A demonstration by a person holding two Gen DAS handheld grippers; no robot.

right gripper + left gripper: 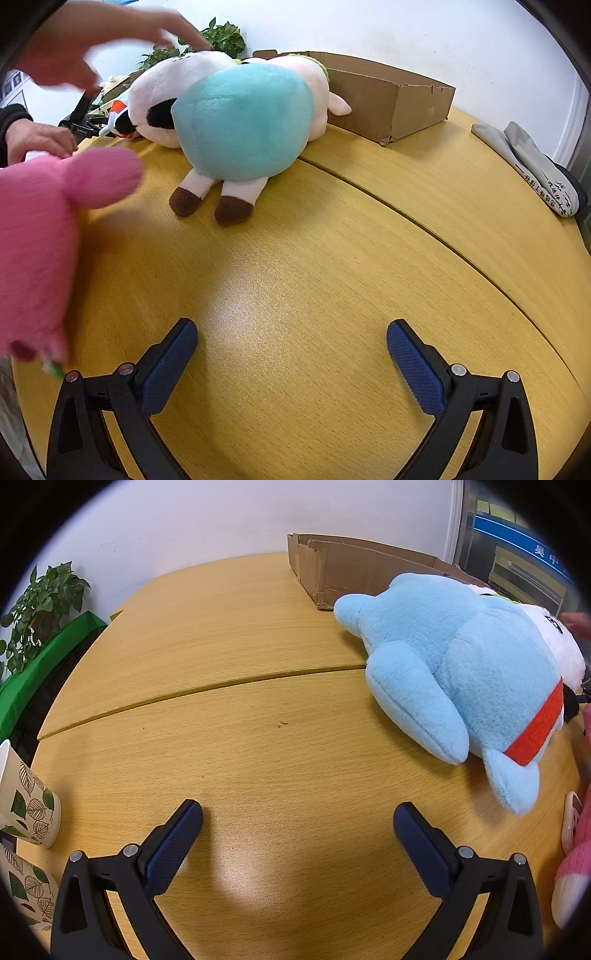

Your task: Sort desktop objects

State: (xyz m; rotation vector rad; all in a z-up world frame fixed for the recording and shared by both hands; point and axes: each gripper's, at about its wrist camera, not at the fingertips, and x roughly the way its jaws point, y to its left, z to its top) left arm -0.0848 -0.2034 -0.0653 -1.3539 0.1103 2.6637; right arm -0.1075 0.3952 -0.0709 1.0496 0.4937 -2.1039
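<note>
While both our left gripper (297,819) and right gripper (291,338) hover wide open and empty over the tabletop (229,686), the blue plush (454,672) lies beside the cardboard box (354,572); soft and light, we'd pinch its fin.

White characters "吴中" on a blue sign (517,535); black print on grey cloth (546,184) unreadable.
</note>
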